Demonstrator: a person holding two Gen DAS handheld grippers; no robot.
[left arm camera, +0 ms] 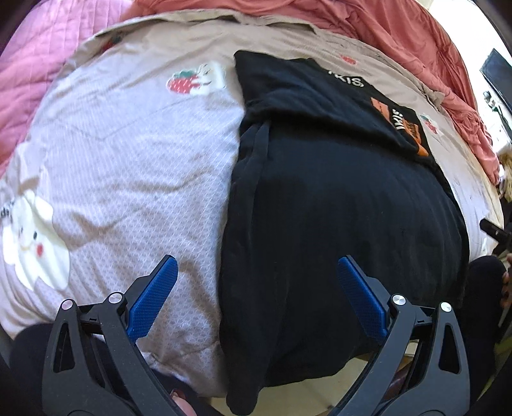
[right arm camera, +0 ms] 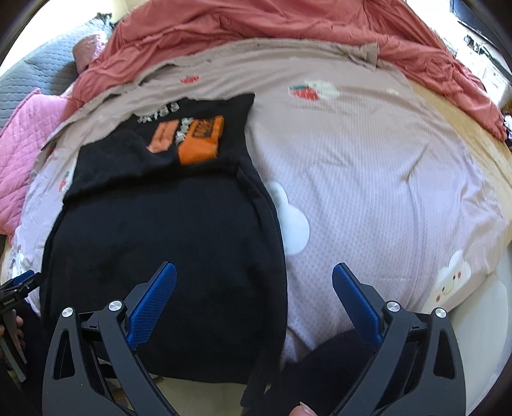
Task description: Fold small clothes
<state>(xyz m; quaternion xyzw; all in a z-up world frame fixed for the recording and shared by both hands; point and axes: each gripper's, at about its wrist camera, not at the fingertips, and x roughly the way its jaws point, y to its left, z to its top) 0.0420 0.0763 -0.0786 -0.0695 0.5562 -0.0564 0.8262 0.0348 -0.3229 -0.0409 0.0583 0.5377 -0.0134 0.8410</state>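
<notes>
In the left wrist view, the left gripper [left arm camera: 257, 270] has its jaws wide apart and holds nothing. It hangs above the near part of a black T-shirt [left arm camera: 336, 208], which lies on a bed cover [left arm camera: 128, 153] with strawberry and white cartoon prints. The far part of the shirt is folded over, and an orange print with white letters shows there. A red blanket [left arm camera: 384, 28] lies bunched behind the cover, and a pink quilt [left arm camera: 35, 64] is at the far left.

In the right wrist view, the right gripper [right arm camera: 254, 272] also has its jaws apart and empty, above the right edge of the black T-shirt [right arm camera: 160, 230]. The shirt lies left of the middle on the bed cover [right arm camera: 384, 179], its near hem at the edge of the bed. The left gripper [right arm camera: 19, 284] shows at the left border; I cannot tell its state from here.
</notes>
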